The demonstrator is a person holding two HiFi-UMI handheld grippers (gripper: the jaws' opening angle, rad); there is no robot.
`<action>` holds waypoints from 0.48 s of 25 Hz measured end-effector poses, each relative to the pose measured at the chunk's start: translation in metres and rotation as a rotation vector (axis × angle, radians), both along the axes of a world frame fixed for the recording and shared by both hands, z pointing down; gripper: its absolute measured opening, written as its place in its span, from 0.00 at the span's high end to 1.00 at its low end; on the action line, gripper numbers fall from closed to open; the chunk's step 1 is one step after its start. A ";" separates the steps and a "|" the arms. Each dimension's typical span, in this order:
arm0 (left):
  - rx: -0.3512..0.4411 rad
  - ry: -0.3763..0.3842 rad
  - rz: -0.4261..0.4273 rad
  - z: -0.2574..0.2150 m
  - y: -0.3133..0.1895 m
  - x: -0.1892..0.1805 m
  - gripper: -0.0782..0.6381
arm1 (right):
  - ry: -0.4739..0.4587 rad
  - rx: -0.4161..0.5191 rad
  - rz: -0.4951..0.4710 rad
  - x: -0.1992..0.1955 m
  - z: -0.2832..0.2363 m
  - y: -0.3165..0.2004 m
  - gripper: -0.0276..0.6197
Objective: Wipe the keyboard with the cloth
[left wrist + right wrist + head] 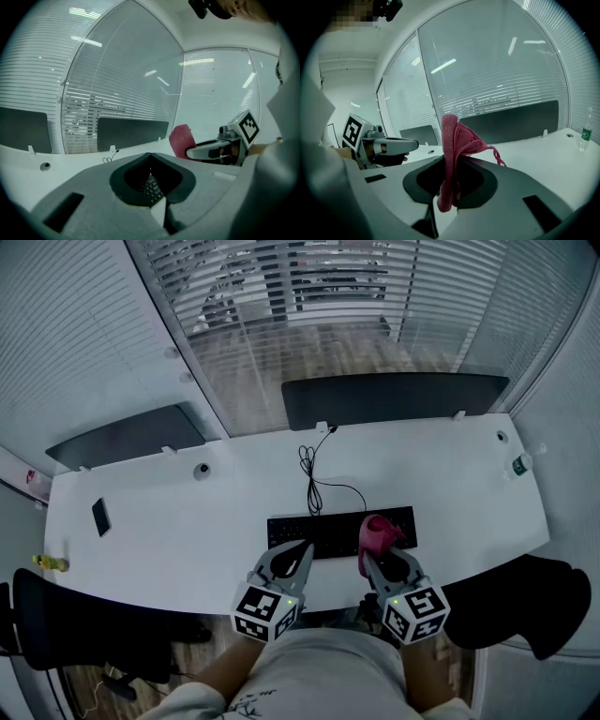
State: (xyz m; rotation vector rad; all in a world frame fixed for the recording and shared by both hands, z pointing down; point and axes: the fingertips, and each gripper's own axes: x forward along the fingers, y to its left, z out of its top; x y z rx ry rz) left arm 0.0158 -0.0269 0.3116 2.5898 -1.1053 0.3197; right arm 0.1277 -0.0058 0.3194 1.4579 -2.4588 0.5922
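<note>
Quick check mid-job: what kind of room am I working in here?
Most likely an office workstation: a long white desk with a wired black keyboard, dark divider screens along its far edge, and glass walls with slatted blinds behind.

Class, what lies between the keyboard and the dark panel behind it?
Only the coiled black cable running from the keyboard across the white desk, shown in the head view.

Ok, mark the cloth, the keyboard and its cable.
cloth point(375, 532), head view, on its bunched pink middle.
keyboard point(323, 531), head view, on the bare keys left of the cloth.
cable point(312, 491), head view, on the looped stretch behind the keyboard.
</note>
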 end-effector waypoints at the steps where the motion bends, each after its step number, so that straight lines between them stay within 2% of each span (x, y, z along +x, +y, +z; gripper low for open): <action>1: -0.002 -0.001 0.000 0.001 -0.001 -0.001 0.88 | 0.002 0.002 -0.001 -0.001 0.000 -0.001 0.86; 12: -0.004 0.003 -0.017 0.002 -0.001 -0.011 0.88 | 0.006 0.000 -0.038 -0.015 0.001 -0.004 0.86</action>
